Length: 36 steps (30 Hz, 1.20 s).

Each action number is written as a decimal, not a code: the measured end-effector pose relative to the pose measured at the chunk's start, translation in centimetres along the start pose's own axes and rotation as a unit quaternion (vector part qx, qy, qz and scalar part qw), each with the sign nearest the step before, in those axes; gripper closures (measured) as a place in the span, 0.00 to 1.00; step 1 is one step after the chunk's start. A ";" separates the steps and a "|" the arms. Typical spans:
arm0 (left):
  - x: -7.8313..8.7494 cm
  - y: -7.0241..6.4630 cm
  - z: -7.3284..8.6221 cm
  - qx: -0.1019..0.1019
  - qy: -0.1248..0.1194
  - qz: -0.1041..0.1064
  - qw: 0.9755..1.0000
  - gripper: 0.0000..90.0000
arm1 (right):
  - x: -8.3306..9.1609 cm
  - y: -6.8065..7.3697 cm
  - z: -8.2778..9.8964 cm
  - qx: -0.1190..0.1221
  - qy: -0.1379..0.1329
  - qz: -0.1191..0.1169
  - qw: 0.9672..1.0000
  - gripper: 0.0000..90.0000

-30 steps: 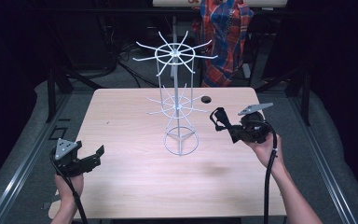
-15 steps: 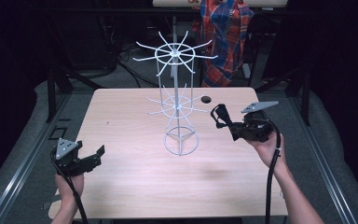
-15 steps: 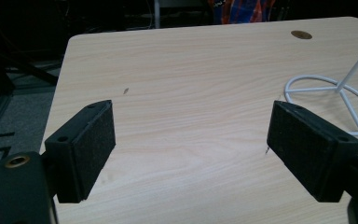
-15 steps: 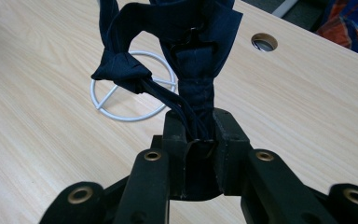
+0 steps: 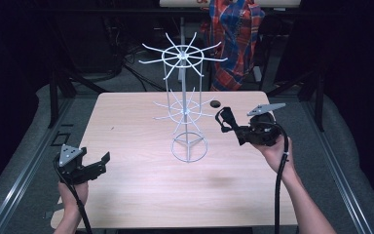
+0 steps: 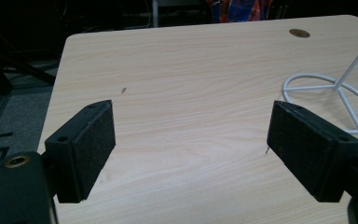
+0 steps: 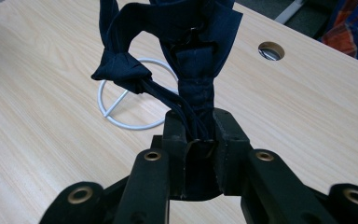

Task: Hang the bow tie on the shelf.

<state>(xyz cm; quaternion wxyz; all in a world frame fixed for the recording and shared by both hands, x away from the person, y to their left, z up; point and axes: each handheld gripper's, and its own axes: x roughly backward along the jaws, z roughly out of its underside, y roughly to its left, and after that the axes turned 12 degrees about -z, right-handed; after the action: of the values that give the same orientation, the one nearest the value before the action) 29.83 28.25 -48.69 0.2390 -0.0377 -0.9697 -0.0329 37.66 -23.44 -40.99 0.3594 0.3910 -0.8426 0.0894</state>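
Navy cloth (image 7: 193, 51), white rack (image 5: 184, 105)

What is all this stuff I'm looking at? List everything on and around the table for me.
Wire rack: one, white, upright at the middle of the table, two tiers of spokes and a ring base.
Fabric piece: one, dark navy, knotted, clamped in the right gripper, near the rack.
Table: one, light wood, with a round hole near its far edge.
Plaid cloth: one, red and blue, behind the table.
Left gripper: one, black, jaws wide apart and holding nothing, at the table's near left corner.
Right gripper: one, black, jaws shut on the fabric, right of the rack.
Hands: two, one holding each gripper, reaching in from the near edge.
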 end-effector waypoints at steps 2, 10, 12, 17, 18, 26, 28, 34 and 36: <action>0.0 0.1 0.0 0.002 0.000 0.000 1.000 0.17 | -0.3 0.0 -0.1 -0.002 0.002 0.000 1.000 0.86; 0.0 0.0 0.0 0.002 0.000 0.001 1.000 0.17 | -0.9 -0.2 -0.1 -0.007 0.011 0.002 1.000 0.85; -0.1 0.1 0.0 0.002 0.001 0.001 1.000 0.17 | -1.2 -0.2 -0.2 -0.008 0.010 0.000 1.000 0.86; 0.0 0.1 0.0 0.003 -0.001 0.000 1.000 0.17 | -1.7 -0.1 -0.5 -0.007 0.016 0.000 1.000 0.85; 0.0 0.1 0.0 0.003 -0.002 -0.001 1.000 0.17 | -1.8 -0.1 -0.6 -0.007 0.017 -0.001 1.000 0.86; 0.0 0.1 0.0 0.003 -0.001 -0.001 1.000 0.17 | -2.6 0.3 -1.1 -0.002 0.022 -0.003 1.000 0.85; 0.0 0.1 0.0 0.003 -0.002 0.000 1.000 0.17 | -2.8 0.4 -1.1 -0.003 0.023 -0.003 1.000 0.85; 0.0 0.1 0.0 0.003 -0.002 0.000 1.000 0.17 | -3.2 0.6 -1.4 -0.003 0.022 -0.006 1.000 0.85; 0.0 0.1 0.0 0.003 -0.001 0.000 1.000 0.17 | -3.6 0.7 -1.6 0.000 0.025 -0.006 1.000 0.85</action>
<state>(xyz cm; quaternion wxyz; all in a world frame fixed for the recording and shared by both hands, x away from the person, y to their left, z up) 29.81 28.33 -48.72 0.2381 -0.0370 -0.9701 -0.0304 39.54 -20.12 -42.14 0.3807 0.3938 -0.8310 0.0968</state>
